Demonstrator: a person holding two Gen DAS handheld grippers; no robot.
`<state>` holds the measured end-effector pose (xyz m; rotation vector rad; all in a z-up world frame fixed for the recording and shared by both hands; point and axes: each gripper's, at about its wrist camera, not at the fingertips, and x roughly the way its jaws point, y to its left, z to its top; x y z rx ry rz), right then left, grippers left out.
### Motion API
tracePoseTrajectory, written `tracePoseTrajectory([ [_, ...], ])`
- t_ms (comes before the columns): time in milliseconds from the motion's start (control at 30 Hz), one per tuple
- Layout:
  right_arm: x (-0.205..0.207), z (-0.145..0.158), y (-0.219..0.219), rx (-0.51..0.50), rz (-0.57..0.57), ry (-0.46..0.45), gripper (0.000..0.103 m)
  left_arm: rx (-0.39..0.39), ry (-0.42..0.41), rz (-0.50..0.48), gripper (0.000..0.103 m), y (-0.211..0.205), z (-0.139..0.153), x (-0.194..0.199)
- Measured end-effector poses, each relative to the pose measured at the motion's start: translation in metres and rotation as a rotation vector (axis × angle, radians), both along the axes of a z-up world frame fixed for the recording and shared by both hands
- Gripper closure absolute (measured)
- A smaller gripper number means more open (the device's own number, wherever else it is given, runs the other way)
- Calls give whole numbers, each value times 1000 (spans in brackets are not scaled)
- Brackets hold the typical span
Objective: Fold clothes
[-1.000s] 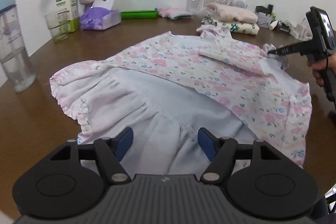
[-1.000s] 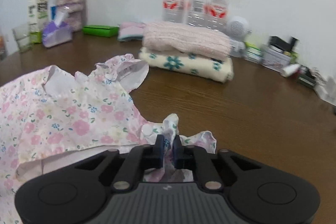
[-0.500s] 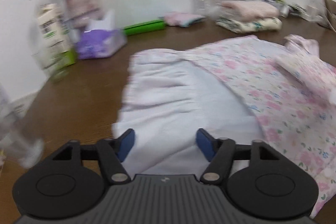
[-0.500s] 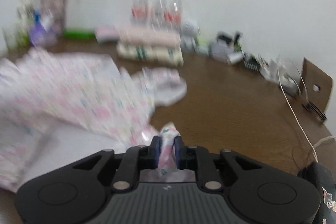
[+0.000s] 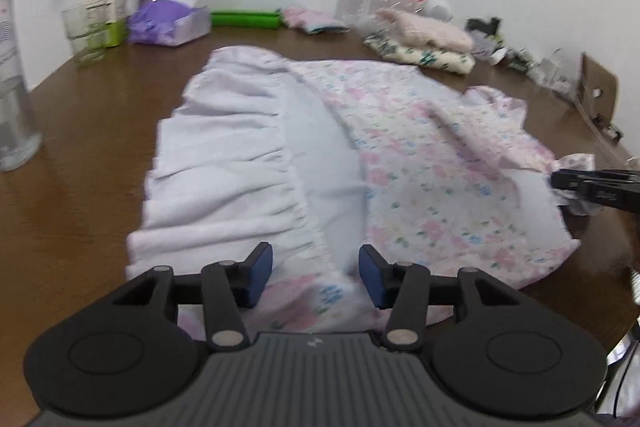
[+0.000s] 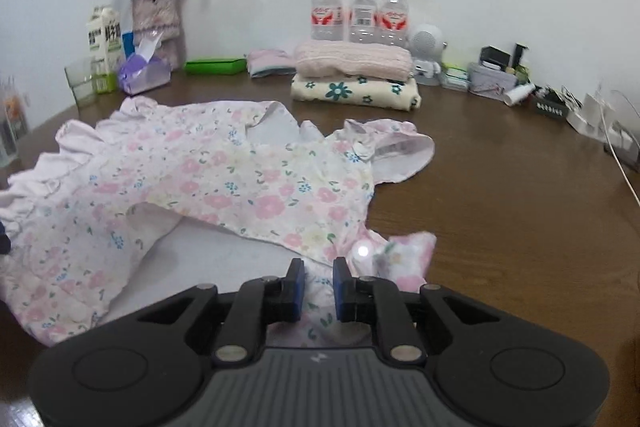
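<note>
One floral dress (image 6: 224, 179) lies spread on the counter (image 6: 500, 195) before three water bottles (image 6: 362, 11) and two folded garments (image 6: 354, 79), its hem at twelve o'clock between the wide-open left claw (image 5: 316, 279), its ruffled sleeve between the narrowly parted right claw (image 6: 319, 287).

dress (image 6: 224, 183): pale pink, floral print, white ruffled hem
state: partly folded, lining showing
place: spread flat on the brown desk (image 6: 500, 195)
</note>
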<state>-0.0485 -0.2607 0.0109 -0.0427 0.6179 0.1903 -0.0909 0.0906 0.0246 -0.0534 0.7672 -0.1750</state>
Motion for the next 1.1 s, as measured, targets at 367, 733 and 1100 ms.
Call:
tracePoseTrajectory([
  [367, -19, 20, 33, 56, 193, -7, 84, -83, 12, -138, 35, -16, 12, -6],
  [733, 63, 8, -30, 61, -48, 88, 76, -36, -27, -172, 41, -92, 11, 72],
  [1100, 61, -2, -40, 109, -27, 89, 95, 76, -49, -158, 33, -105, -10, 78],
])
